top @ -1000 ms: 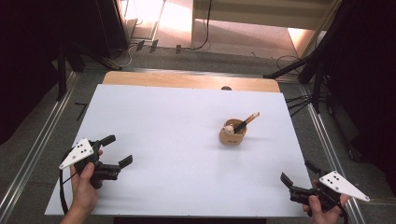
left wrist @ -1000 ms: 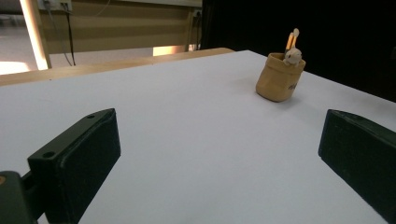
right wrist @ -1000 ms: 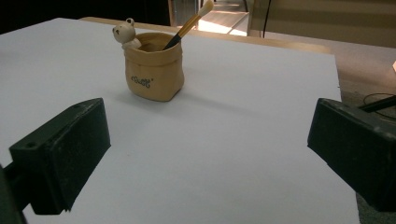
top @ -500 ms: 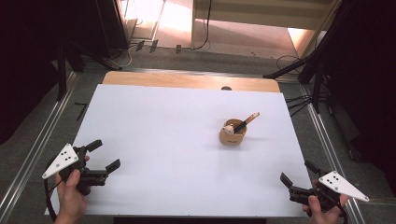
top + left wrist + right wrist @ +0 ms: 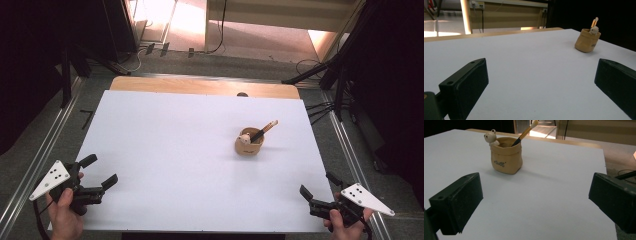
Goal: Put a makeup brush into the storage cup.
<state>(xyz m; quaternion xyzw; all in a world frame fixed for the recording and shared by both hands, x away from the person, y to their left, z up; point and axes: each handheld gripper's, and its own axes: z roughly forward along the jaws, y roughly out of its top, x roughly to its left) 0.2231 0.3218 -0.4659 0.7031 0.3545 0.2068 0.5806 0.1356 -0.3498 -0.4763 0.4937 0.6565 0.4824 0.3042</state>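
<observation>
While apart from pot (image 5: 249, 145) | left tongs (image 5: 100, 171) wide, empty | right tongs (image 5: 318, 186) wide, empty

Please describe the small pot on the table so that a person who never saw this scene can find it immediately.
Look at the white table and go to its right half, toward the far edge. There stands a small tan pot shaped like a sack, alone, well apart from both tools. A tiny bear figure sits on its rim and a brush leans out of it.

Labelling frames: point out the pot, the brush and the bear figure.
pot (image 5: 506, 161), right gripper view, front wall.
brush (image 5: 525, 133), right gripper view, wooden handle.
bear figure (image 5: 490, 137), right gripper view, head.
</observation>
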